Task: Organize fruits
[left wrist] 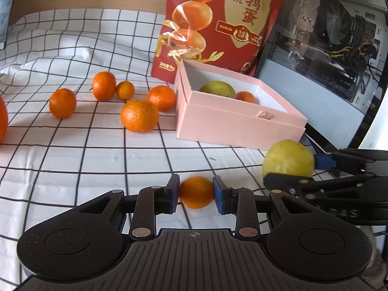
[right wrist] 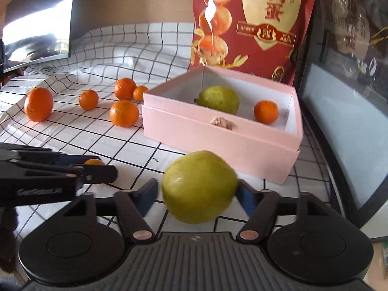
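Note:
My left gripper (left wrist: 196, 192) is shut on a small orange (left wrist: 197, 192) just above the checked cloth. My right gripper (right wrist: 197, 194) is shut on a yellow-green pear (right wrist: 199, 186), held in front of the pink box (right wrist: 218, 140); it also shows in the left wrist view (left wrist: 288, 161). The box (left wrist: 232, 126) is open and holds another green pear (right wrist: 218, 99) and one small orange (right wrist: 266, 111). Several oranges lie loose on the cloth left of the box, among them a large one (left wrist: 140, 115) and a far-left one (right wrist: 38, 104).
A red snack bag (left wrist: 218, 24) stands behind the box. A computer case with a glass side (left wrist: 327, 43) lines the right. A monitor (right wrist: 36, 29) stands at the back left. The white checked cloth (left wrist: 72, 157) covers the table.

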Demonstrator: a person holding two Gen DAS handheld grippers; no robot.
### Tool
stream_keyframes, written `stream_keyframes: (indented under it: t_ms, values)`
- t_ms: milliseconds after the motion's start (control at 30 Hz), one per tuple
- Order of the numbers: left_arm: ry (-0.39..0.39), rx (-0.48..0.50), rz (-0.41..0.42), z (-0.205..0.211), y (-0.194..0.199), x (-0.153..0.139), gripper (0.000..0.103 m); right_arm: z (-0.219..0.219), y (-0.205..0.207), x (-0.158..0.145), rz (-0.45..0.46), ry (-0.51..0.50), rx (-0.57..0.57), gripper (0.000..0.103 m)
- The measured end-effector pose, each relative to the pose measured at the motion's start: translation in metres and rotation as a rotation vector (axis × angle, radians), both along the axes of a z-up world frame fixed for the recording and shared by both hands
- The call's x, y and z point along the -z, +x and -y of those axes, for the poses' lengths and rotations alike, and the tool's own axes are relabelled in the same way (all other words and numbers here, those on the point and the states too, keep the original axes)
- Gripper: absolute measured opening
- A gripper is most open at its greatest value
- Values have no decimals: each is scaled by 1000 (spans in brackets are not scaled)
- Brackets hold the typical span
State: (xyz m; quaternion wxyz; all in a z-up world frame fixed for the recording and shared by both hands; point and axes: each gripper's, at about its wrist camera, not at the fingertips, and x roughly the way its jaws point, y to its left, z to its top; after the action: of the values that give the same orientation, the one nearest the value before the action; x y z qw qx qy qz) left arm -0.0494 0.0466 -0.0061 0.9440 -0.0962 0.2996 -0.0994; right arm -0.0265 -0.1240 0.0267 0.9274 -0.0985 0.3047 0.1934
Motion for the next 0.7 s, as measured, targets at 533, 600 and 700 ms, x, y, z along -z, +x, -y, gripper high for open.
stream_keyframes:
  t_ms: [533, 600, 700]
  values:
    - [35, -9, 5, 7, -2, 0, 34, 53, -5, 5, -59, 67, 46, 82]
    - [34, -11, 6, 7, -2, 0, 34, 54, -8, 6, -60, 69, 53, 82]
    - [39, -13, 7, 8, -2, 0, 34, 50, -11, 8, -61, 62, 52, 82]
